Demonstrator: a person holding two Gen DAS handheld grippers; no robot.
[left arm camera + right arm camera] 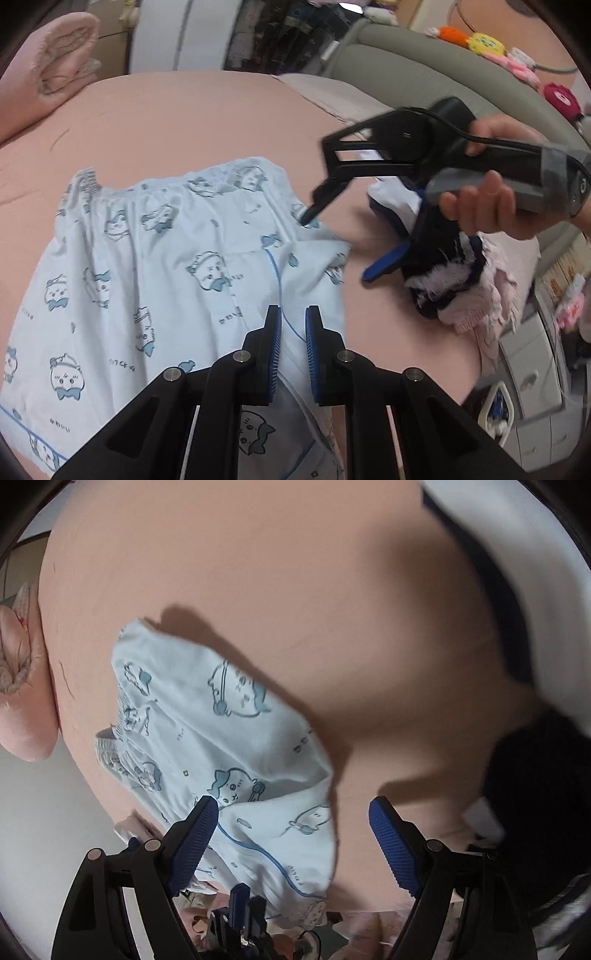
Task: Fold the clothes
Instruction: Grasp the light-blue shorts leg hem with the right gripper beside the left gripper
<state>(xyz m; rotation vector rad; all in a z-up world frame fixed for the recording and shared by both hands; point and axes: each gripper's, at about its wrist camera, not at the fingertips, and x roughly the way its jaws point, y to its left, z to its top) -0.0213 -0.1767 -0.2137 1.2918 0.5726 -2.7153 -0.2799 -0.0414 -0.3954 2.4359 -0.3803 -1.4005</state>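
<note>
Two grippers: our left gripper (293, 354) is nearly closed, its narrow gap over the blue printed shorts (166, 266). Our right gripper (293, 834) gapes wide above the pink bedsheet (258, 572).

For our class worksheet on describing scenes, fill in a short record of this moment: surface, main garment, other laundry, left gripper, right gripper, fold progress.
surface: pink bed sheet
main garment: light blue cartoon-print shorts, spread mostly flat
other laundry: heap of dark and pale pink clothes, to the right of the shorts
left gripper: nearly closed, low over the shorts; grip unclear
right gripper: open, holding nothing, above the shorts' edge
fold progress: no clear fold visible yet
</note>
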